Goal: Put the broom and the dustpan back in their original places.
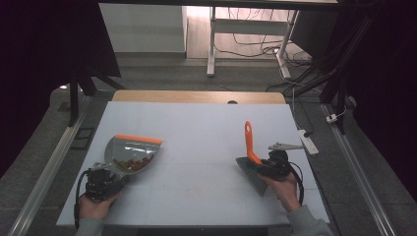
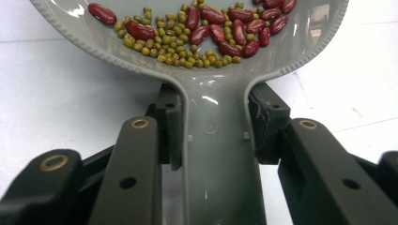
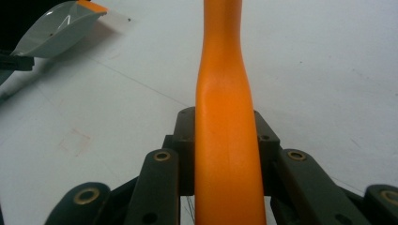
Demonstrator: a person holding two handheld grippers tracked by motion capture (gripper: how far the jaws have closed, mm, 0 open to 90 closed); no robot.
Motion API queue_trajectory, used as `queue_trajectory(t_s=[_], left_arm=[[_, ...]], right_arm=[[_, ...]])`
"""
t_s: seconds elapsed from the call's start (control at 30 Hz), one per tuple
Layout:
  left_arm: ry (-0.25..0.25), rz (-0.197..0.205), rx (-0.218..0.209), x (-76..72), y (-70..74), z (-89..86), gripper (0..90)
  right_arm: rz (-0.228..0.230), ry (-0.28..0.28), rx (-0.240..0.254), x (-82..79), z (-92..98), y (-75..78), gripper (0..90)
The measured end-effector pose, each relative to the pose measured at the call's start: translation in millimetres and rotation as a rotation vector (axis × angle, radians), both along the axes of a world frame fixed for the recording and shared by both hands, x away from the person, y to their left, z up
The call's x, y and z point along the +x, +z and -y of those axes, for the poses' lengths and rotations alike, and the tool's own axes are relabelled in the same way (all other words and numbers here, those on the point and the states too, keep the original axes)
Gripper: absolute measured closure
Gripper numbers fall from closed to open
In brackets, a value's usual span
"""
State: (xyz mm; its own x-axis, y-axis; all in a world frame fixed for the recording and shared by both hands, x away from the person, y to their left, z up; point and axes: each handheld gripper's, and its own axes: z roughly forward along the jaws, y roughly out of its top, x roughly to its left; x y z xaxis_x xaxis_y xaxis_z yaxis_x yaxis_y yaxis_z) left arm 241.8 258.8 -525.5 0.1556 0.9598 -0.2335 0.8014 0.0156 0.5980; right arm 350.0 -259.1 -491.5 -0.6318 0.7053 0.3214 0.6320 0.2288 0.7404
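A grey dustpan (image 1: 132,153) with an orange front lip sits at the table's left, tilted up a little. Its handle (image 2: 217,154) is clamped by my left gripper (image 1: 104,181), which is shut on it. Red kidney beans (image 2: 225,29) and small green beans (image 2: 180,49) lie heaped in the pan near the handle. At the right, my right gripper (image 1: 273,164) is shut on the orange handle (image 3: 227,126) of a brush (image 1: 252,147), whose dark bristles (image 1: 253,176) point toward the table's near edge. The dustpan (image 3: 58,26) also appears far off in the right gripper view.
The white table top (image 1: 196,128) has a wooden strip along its far edge. A white power strip (image 1: 307,141) lies off the table's right edge. Desk legs and cables stand on the floor beyond. Metal rails run along both sides.
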Motion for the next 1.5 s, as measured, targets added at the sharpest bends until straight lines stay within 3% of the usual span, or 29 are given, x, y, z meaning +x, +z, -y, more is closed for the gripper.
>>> queue_trajectory(t_s=[0.4,0.6,0.93,1.13,1.27,1.5], left_arm=[[0.047,-0.037,0.019,6.4,-5.3,4.6,61.4],[0.062,-0.044,0.014,8.5,-6.3,3.6,61.3],[0.063,-0.056,0.026,12.3,-8.1,4.7,61.1],[0.067,-0.047,0.019,11.8,-6.8,3.8,60.0],[0.061,-0.047,0.013,11.4,-6.2,2.7,56.1],[0.053,-0.033,-0.008,10.0,-5.3,1.0,41.4]], right_arm=[[-0.039,-0.009,0.025,5.5,2.4,-2.8,71.1],[-0.064,0.023,0.059,1.9,-0.3,-0.2,71.0],[-0.136,-0.027,-0.02,19.5,8.2,-14.1,70.2],[-0.114,-0.031,-0.098,24.4,10.7,-15.1,64.9],[-0.095,-0.042,-0.154,27.1,11.5,-15.7,56.4],[-0.079,-0.086,-0.222,29.1,14.0,-19.3,45.5]])
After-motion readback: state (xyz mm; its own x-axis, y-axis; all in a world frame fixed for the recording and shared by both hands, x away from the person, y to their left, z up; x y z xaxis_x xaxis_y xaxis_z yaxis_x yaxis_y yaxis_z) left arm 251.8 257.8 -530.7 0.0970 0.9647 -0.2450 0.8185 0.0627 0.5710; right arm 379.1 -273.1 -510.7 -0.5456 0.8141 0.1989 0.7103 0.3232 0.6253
